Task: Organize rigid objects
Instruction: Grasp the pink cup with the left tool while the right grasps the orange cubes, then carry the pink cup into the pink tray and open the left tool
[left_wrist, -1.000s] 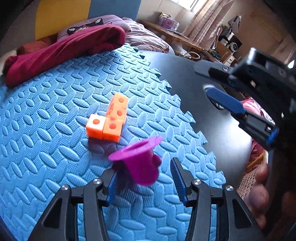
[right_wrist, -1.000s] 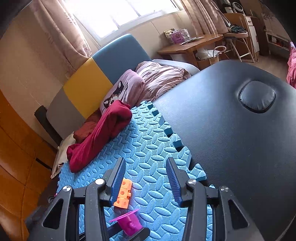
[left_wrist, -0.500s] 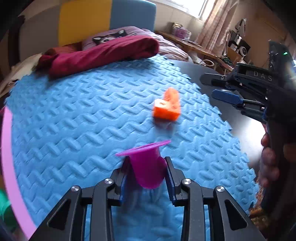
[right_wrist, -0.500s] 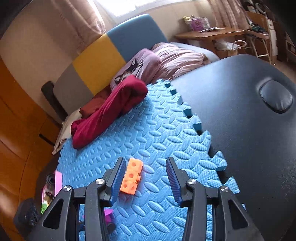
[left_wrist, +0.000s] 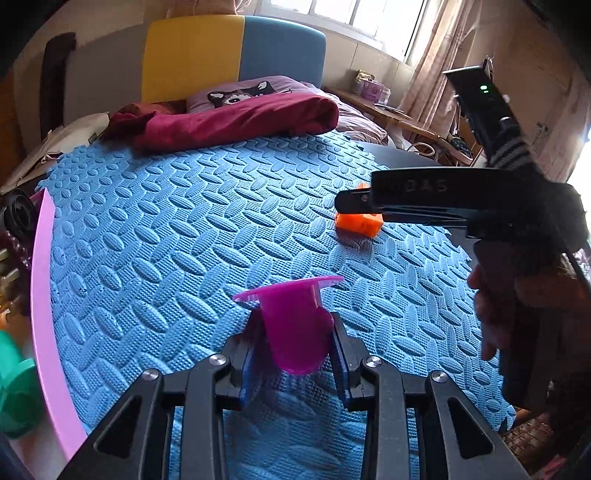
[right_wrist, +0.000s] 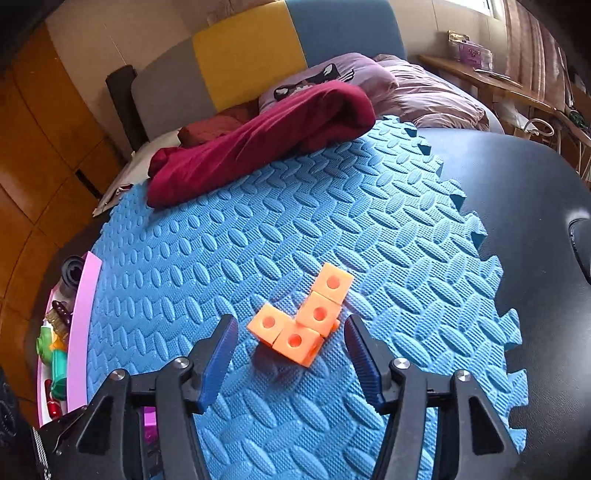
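Note:
My left gripper (left_wrist: 293, 343) is shut on a purple flanged cup (left_wrist: 293, 325) and holds it above the blue foam mat (left_wrist: 177, 236). An orange L-shaped piece of joined cubes (right_wrist: 304, 319) lies on the mat (right_wrist: 332, 206). My right gripper (right_wrist: 291, 328) is open, its jaws on either side of the orange piece and just above it. In the left wrist view the right gripper (left_wrist: 443, 201) partly hides the orange piece (left_wrist: 358, 223).
A pink tray (right_wrist: 86, 325) with several small toys sits at the mat's left edge; its rim also shows in the left wrist view (left_wrist: 42, 295). A dark red cloth (right_wrist: 266, 140) lies at the mat's far edge. Black table (right_wrist: 535, 206) extends right.
My left gripper closed on the purple cup and lifted it, swinging left. My right gripper moved down and forward over the orange piece, still open.

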